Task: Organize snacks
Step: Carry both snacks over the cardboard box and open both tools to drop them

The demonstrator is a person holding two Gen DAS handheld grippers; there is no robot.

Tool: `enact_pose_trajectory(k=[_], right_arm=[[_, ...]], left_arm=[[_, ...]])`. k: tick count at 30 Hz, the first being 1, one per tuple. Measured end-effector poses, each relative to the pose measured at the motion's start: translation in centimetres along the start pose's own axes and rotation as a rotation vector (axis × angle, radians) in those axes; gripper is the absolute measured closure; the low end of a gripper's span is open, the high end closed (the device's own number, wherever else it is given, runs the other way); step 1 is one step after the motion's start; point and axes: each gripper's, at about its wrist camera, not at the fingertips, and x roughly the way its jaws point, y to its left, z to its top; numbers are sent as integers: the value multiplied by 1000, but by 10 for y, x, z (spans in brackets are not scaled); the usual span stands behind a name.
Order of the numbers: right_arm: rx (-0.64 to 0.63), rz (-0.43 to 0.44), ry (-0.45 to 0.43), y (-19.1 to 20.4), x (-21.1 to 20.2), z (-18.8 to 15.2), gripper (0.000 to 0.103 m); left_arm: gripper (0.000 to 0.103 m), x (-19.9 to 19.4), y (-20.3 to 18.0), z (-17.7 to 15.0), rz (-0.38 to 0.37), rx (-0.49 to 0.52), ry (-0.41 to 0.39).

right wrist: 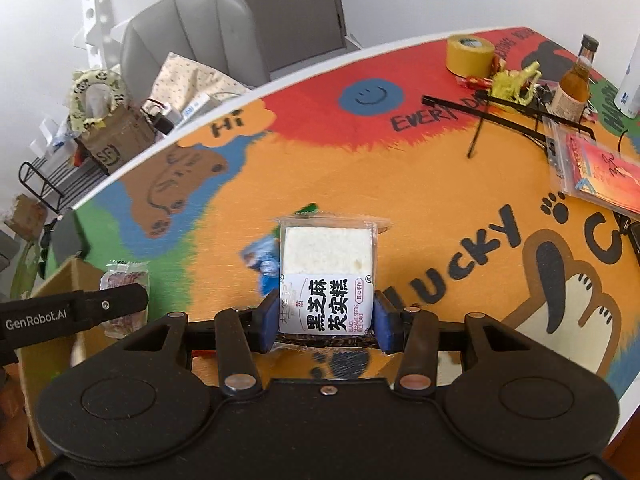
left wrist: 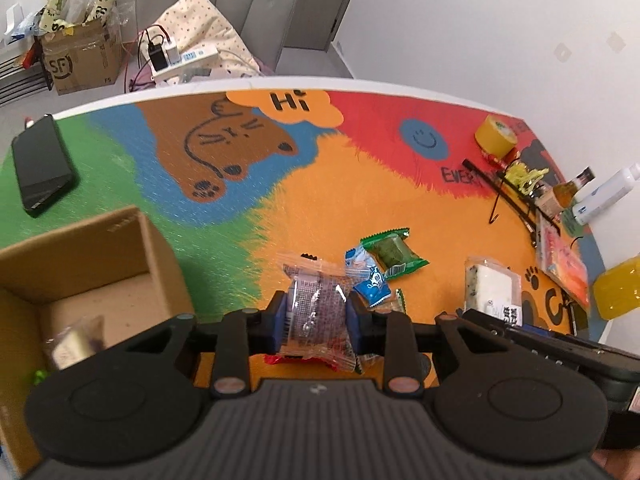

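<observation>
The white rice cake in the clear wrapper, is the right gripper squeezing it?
Touching. In the right wrist view, the right gripper presses both blue pads against the sides of the white rice cake in its clear wrapper.

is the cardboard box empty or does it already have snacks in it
Not empty. The left wrist view shows the open cardboard box with one wrapped snack lying on its floor.

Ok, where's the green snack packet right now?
In the left wrist view the green snack packet lies on the orange part of the mat, right of centre, touching the blue packets and left of the rice cake.
</observation>
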Motion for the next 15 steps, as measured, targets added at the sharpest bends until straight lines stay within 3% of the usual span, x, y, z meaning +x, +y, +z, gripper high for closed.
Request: enact_pose_trajectory(k=[15], right_arm=[[-74, 72, -41, 76, -26, -15, 59]], left_arm=[[74, -59, 58, -8, 11, -43, -51]])
